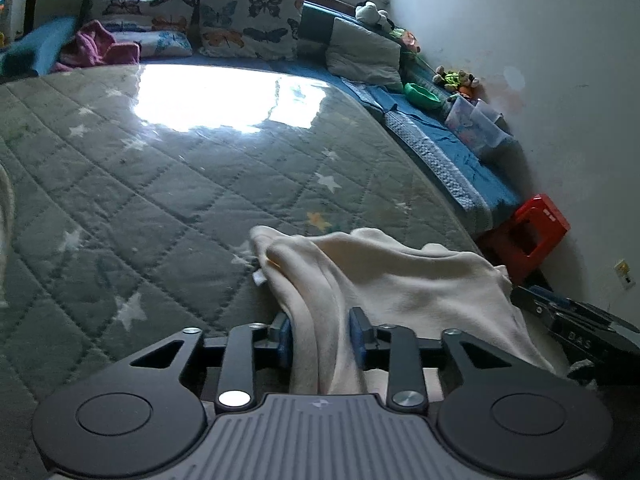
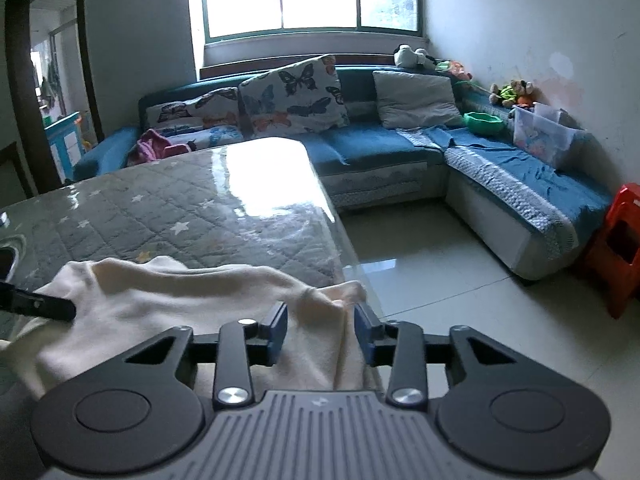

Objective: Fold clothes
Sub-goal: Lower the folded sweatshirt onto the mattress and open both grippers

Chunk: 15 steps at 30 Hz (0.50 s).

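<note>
A cream garment (image 1: 384, 280) lies bunched at the near edge of a table covered by a grey quilted star-print cloth (image 1: 160, 184). My left gripper (image 1: 322, 336) has a thick fold of the garment between its blue pads, jaws partly apart around it. In the right wrist view the same cream garment (image 2: 180, 296) drapes over the table's near right corner. My right gripper (image 2: 322, 332) has its jaws apart with the garment's edge lying between them; the pads do not press it. The left gripper's black finger (image 2: 40, 304) shows at the left, on the cloth.
A glossy cover on the table (image 2: 256, 184) reflects the window. A blue L-shaped sofa (image 2: 384, 148) with butterfly cushions, a green bowl (image 2: 484, 122) and a clear box (image 2: 544, 136) stands behind. A red stool (image 2: 620, 248) stands on the tiled floor at right.
</note>
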{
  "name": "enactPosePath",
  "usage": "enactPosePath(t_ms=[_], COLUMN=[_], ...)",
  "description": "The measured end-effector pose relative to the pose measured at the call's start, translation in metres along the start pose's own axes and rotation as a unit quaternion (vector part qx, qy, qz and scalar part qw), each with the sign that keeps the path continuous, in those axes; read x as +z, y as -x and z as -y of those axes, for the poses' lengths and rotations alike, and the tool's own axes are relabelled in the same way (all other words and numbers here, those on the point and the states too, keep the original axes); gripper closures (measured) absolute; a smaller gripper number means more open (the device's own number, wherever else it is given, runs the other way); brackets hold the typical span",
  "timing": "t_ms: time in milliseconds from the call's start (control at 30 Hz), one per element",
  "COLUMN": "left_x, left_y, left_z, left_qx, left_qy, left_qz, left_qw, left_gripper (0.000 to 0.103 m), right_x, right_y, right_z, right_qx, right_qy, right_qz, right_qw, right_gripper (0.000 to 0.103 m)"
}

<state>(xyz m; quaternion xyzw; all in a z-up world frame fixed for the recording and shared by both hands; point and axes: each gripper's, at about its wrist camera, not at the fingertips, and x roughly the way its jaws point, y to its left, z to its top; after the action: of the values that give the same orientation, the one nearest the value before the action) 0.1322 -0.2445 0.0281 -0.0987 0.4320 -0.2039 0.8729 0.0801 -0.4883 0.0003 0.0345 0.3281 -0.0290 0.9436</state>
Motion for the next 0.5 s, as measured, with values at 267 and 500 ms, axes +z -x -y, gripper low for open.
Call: enactPosePath(t_ms=[267, 500], left_x=[0.015, 0.022], left_y=[0.012, 0.002], left_z=[0.002, 0.010], left_qx=[0.011, -0.021], left_qy=[-0.019, -0.035], left_qz=[0.035, 0.039], left_qw=[0.9991, 0.9984], left_gripper=[0.063, 0.072], right_x=[0.004, 0.009], right_y=[-0.007, -0.022], right_z=[-0.021, -0.032], right_qx=[0.024, 0.048], right_qy=[0.027, 0.023], right_qz=[-0.006, -0.010], right_qw=[0.999, 0.999], right_gripper=[0.043, 0.040])
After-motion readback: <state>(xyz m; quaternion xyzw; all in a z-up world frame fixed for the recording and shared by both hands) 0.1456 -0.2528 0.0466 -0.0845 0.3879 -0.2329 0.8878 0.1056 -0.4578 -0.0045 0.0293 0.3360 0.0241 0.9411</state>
